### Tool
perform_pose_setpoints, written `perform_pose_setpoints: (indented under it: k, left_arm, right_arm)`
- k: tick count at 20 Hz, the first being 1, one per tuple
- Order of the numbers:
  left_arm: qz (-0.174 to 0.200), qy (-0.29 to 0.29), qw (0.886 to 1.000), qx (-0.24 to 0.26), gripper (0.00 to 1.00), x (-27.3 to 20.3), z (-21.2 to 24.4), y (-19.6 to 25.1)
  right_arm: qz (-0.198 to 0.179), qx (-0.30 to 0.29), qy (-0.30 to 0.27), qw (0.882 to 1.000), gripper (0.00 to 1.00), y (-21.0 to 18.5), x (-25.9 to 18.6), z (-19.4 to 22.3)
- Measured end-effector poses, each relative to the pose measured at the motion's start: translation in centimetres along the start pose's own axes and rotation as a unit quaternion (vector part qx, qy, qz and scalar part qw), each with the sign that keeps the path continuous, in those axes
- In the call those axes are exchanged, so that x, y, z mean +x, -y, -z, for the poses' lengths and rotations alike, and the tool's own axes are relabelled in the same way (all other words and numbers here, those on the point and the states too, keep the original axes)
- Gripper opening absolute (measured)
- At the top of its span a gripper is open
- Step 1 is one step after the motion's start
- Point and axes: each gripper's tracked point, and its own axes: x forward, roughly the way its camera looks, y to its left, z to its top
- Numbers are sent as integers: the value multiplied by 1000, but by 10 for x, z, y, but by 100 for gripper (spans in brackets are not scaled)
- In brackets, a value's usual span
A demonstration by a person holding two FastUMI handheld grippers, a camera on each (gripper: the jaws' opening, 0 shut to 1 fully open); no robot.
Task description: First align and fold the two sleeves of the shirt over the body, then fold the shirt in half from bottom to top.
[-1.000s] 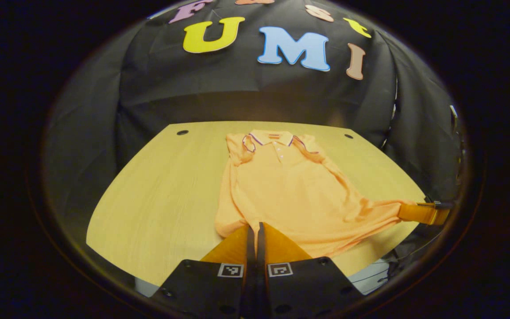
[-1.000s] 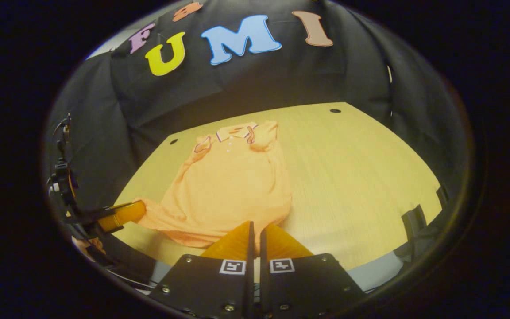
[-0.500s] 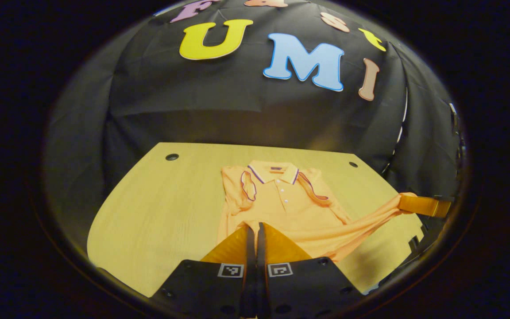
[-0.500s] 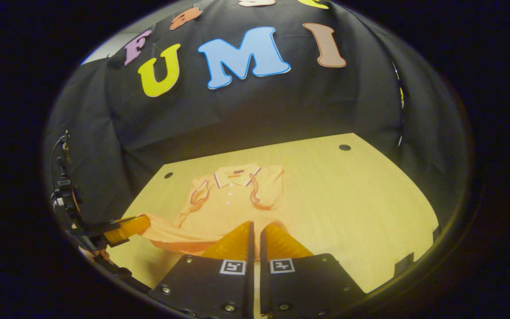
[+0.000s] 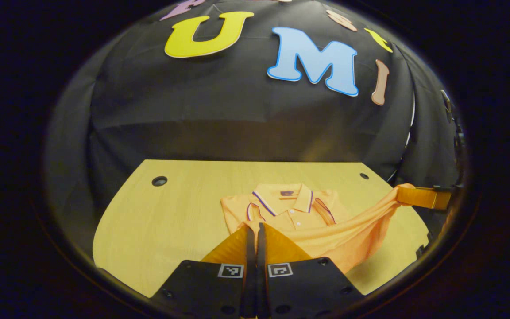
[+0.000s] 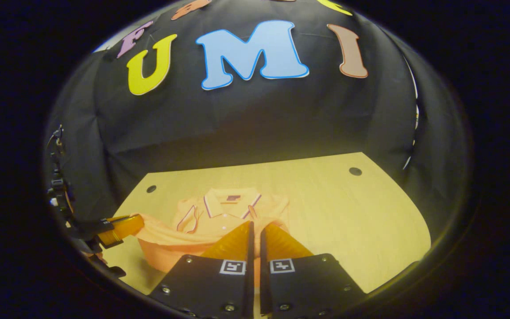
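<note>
The shirt (image 5: 290, 212) lies near the bench's (image 5: 171, 212) far edge, collar (image 5: 283, 197) away, sleeves folded in. Its hem hangs lifted between the left gripper (image 5: 255, 232) and right gripper (image 6: 255, 230), each with jaws pinched on a bottom corner. If one corner slips or leads, the fold likely lands skewed; slack in the hem could bunch.

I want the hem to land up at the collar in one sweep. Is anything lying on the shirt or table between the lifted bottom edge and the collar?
Nothing visible does. Both grippers hold the shirt's lifted hem; ahead lie just the folded sleeves and collar on bare table.
</note>
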Motion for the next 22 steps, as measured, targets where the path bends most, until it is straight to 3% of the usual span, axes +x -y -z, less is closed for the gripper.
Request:
perform_pose_setpoints:
  k: [3, 4, 10, 18, 19, 22]
  left_arm:
    - [3, 11, 1000, 7, 6, 35, -19, -9]
    - [4, 16, 1000, 13, 7, 46, -27, -11]
    - [2, 43, 998, 49, 5, 106, -47, -20]
    - [-29, 61, 997, 41, 6, 148, -34, -41]
    - [-33, 58, 997, 41, 6, 152, -31, -45]
    - [-43, 44, 997, 42, 6, 164, -17, -51]
  right_arm:
    - [10, 10, -2, 1000, 10, 1, 32, -15]
    - [13, 13, -2, 1000, 6, 2, 42, -21]
    - [29, 6, -6, 1000, 6, 5, 102, -38]
    - [40, -16, -25, 999, 6, 5, 157, -20]
    - [42, -17, -30, 998, 10, 3, 162, -14]
    - [47, -21, -43, 998, 6, 2, 174, -4]
